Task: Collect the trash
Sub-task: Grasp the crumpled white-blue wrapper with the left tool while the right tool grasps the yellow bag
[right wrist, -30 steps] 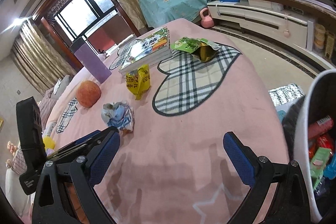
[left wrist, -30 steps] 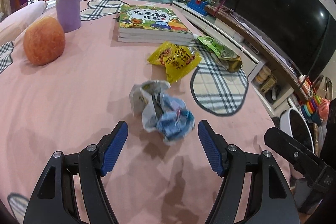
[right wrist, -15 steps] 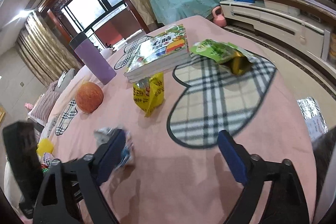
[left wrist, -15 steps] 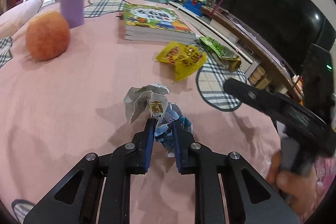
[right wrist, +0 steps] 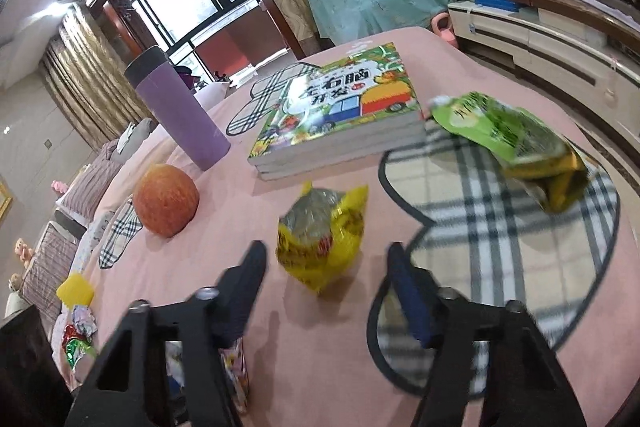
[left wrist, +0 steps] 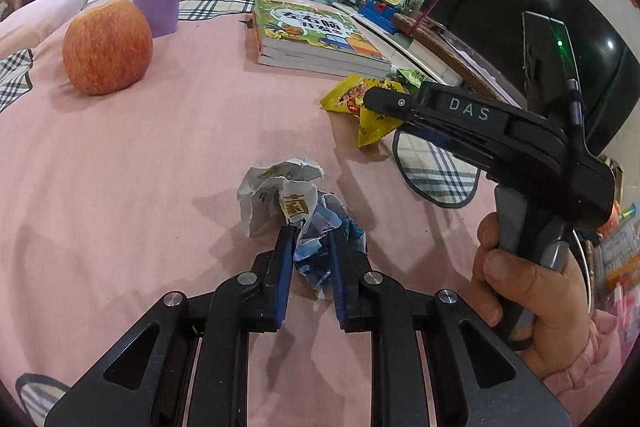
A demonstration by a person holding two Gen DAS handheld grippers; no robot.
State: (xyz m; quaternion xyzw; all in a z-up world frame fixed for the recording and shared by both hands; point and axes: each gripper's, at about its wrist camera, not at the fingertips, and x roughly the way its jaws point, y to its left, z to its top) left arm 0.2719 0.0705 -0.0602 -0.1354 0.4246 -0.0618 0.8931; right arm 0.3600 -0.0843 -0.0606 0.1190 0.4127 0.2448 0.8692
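Since a second earlier, the left gripper [left wrist: 310, 255] had closed its fingers on the crumpled white-and-blue wrapper [left wrist: 298, 211], pinching its near edge on the pink desk [left wrist: 140, 155]. The right gripper [right wrist: 326, 269] had advanced, fingers spread, toward the yellow snack bag [right wrist: 324, 239], seemingly not touching. Beyond lay the green packet [right wrist: 512, 143].

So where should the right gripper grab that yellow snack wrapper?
Probably the puffed upper body of the yellow wrapper, coming straight in from the near side. It stands crumpled, narrower than the open right gripper, whose fingers already flank it.
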